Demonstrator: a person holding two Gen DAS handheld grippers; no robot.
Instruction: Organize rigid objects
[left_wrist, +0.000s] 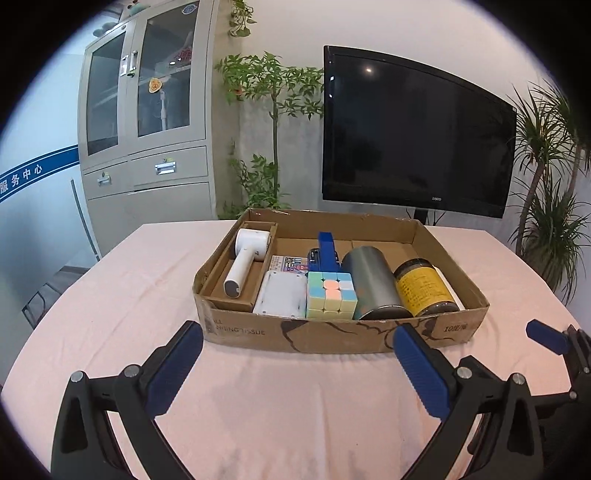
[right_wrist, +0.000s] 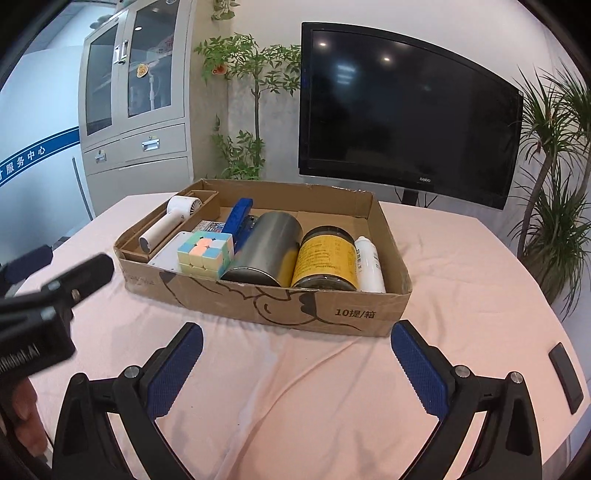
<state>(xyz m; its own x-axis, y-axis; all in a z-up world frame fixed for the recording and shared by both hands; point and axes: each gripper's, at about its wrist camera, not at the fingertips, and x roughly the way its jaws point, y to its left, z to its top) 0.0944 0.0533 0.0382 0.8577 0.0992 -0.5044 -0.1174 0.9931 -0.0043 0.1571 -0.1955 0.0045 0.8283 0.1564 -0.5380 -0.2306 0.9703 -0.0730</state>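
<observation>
A shallow cardboard box (left_wrist: 325, 338) (right_wrist: 280, 306) sits on the pink-clothed table. Inside lie a white handheld fan (left_wrist: 245, 260) (right_wrist: 166, 223) in a small inner tray, a white flat case (left_wrist: 282, 297), a pastel puzzle cube (left_wrist: 330, 295) (right_wrist: 205, 253), a blue stapler (left_wrist: 325, 251) (right_wrist: 238, 221), a steel can (left_wrist: 375, 282) (right_wrist: 264, 249), a yellow-labelled jar (left_wrist: 424, 288) (right_wrist: 327, 258) and a white bottle (right_wrist: 367, 264). My left gripper (left_wrist: 297, 343) and right gripper (right_wrist: 297, 341) hang open in front of the box, nothing between their fingers.
A black TV (left_wrist: 413, 133) stands behind the table, with potted plants (left_wrist: 550, 206) at the right and a grey cabinet (left_wrist: 147, 122) at the left. A black flat device (right_wrist: 565, 376) lies on the cloth at the right. The left gripper's arm (right_wrist: 55, 295) shows in the right wrist view.
</observation>
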